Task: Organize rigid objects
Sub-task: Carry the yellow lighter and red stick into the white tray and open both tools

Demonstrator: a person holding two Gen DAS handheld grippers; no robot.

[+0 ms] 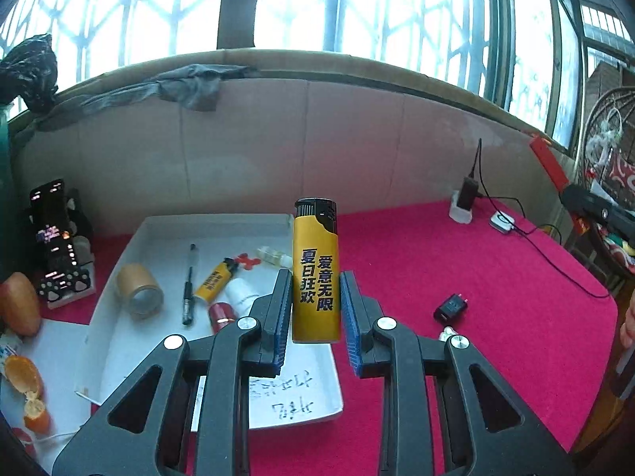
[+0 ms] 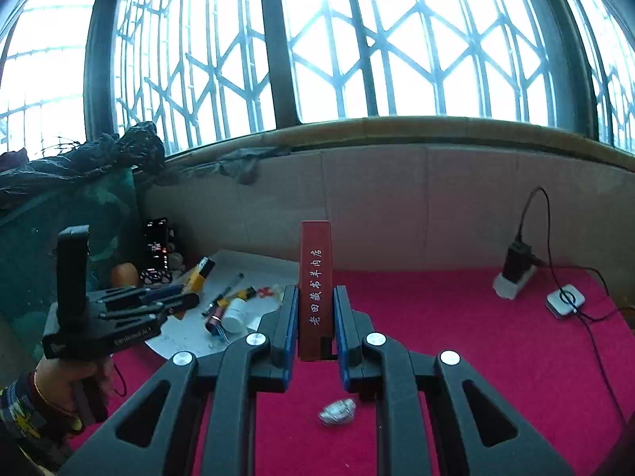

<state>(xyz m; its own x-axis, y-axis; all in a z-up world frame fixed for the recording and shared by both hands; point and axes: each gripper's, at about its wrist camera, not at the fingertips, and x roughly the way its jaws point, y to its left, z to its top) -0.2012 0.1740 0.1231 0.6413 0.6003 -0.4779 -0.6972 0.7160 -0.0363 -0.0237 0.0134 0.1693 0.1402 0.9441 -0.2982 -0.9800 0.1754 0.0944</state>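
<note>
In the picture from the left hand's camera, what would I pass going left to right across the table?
Phone on its stand → roll of tape → black pen → yellow lighter held in the left gripper → small black plug → white puck on a cable.

Each wrist camera is sitting behind its own two fingers and looking forward along them, angled slightly downward, toward the barred window (image 1: 357,4). The left view is facing the white tray (image 1: 119,261) at close range. The right view is looking from further right, and is taking in the left gripper (image 2: 186,297) from the side. Both views are sharing the tray, the red cloth (image 1: 476,269) and the charger (image 1: 465,194).
</note>
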